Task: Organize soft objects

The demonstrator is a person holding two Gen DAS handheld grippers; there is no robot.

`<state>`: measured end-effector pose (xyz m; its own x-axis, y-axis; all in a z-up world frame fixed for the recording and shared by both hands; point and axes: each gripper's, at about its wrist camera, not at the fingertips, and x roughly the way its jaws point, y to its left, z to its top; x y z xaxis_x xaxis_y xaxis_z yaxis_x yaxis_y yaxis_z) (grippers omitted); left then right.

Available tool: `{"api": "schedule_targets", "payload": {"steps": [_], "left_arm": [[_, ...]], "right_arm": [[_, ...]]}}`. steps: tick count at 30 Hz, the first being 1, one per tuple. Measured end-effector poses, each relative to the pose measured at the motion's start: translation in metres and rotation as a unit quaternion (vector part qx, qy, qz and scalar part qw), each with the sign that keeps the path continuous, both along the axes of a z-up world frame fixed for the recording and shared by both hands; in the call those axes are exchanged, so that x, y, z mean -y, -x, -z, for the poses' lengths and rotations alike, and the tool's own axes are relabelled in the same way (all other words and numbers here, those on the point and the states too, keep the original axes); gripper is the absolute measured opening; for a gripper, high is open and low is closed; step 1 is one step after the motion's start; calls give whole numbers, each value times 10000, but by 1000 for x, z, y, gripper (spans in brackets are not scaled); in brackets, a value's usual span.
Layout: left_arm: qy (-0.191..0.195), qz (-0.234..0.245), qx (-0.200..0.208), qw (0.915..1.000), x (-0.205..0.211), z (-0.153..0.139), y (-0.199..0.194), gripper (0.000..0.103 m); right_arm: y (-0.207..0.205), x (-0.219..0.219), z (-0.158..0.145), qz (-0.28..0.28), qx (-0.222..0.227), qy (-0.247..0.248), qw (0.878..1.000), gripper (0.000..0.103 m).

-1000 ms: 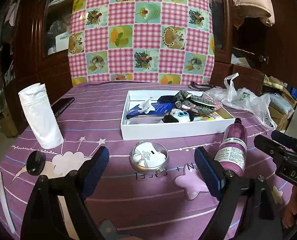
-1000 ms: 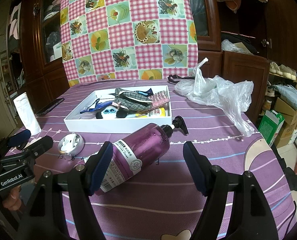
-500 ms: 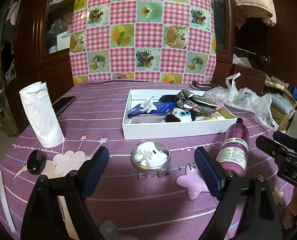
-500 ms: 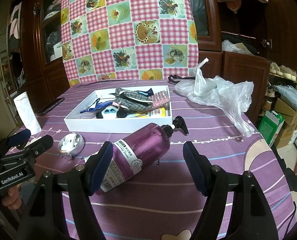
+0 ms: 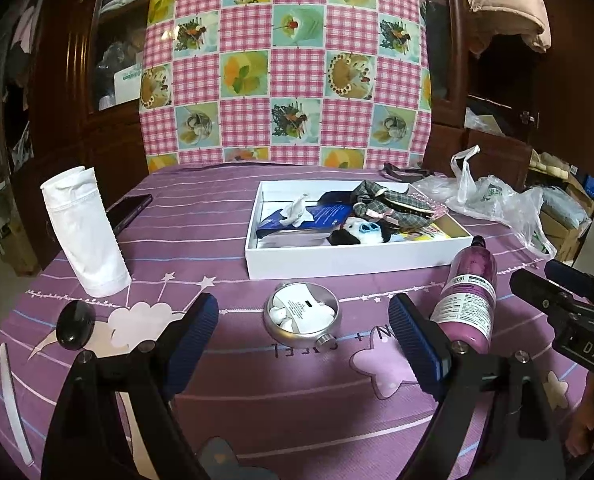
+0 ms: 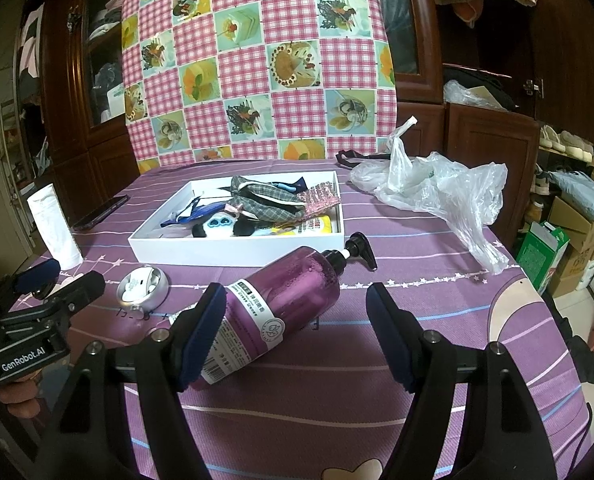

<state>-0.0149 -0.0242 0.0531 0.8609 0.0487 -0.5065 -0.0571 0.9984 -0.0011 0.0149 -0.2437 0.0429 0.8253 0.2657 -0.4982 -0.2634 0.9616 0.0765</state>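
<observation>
A white shallow box [image 5: 337,266] [image 6: 233,255] sits mid-table holding soft things: a grey plaid cloth [image 5: 393,200] [image 6: 269,200], a black-and-white plush [image 5: 357,234] [image 6: 221,226], a white tissue [image 5: 295,210] and a blue item [image 5: 321,214]. A rolled white cloth [image 5: 85,236] [image 6: 53,228] stands upright at the left. My left gripper [image 5: 303,334] is open and empty, low over the table behind a round metal tin [image 5: 301,316]. My right gripper [image 6: 297,332] is open and empty, with a purple pump bottle [image 6: 273,312] lying between its fingers' line of sight.
The purple bottle [image 5: 471,292] lies right of the tin [image 6: 143,286]. A crumpled plastic bag [image 6: 445,188] [image 5: 493,200] lies at the right. A dark phone [image 5: 127,210] and a black oval object [image 5: 75,324] lie at the left. A checked cloth [image 5: 285,60] hangs behind.
The left wrist view has shifted slightly, the box and tin sitting a little further right and lower. The right gripper has not moved.
</observation>
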Motion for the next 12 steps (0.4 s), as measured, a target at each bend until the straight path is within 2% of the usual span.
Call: {"api": "schedule_targets", "payload": {"steps": [12], "left_arm": [[37,33,-26,10000,0,-1,0,88]], "right_arm": [[0,0,0,-10,0,12,10000,74]]}}
